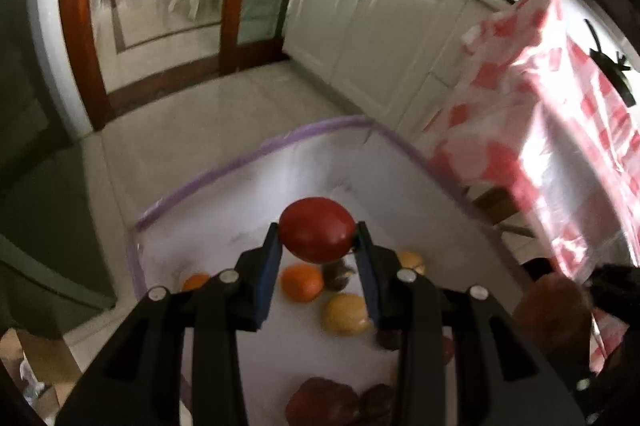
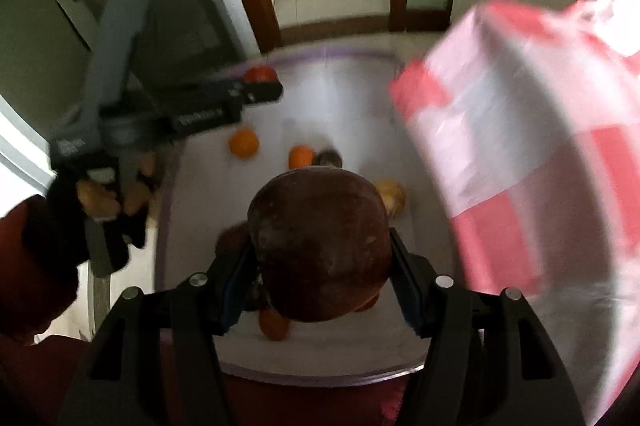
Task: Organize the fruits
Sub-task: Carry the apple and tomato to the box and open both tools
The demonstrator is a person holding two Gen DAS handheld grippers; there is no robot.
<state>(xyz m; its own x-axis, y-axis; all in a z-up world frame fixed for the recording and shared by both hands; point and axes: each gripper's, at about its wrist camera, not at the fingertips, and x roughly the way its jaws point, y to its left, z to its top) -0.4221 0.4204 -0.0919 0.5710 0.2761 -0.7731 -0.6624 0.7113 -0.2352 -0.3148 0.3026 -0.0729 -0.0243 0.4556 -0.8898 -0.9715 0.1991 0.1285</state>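
Left gripper (image 1: pixel 317 240) clamped red tomato (image 1: pixel 317 235), right gripper (image 2: pixel 322 264) gripped dark round fruit (image 2: pixel 320 246) over white table (image 1: pixel 224 222); either likely slips if tilted, scattering oranges (image 1: pixel 302 282)

Pale tiled floor (image 1: pixel 208 114), cream cabinets (image 1: pixel 360 26)

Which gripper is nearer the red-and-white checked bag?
Right. The right gripper, clamping a dark red fruit, is beside the bag; the left gripper, holding a red tomato, is across the table.
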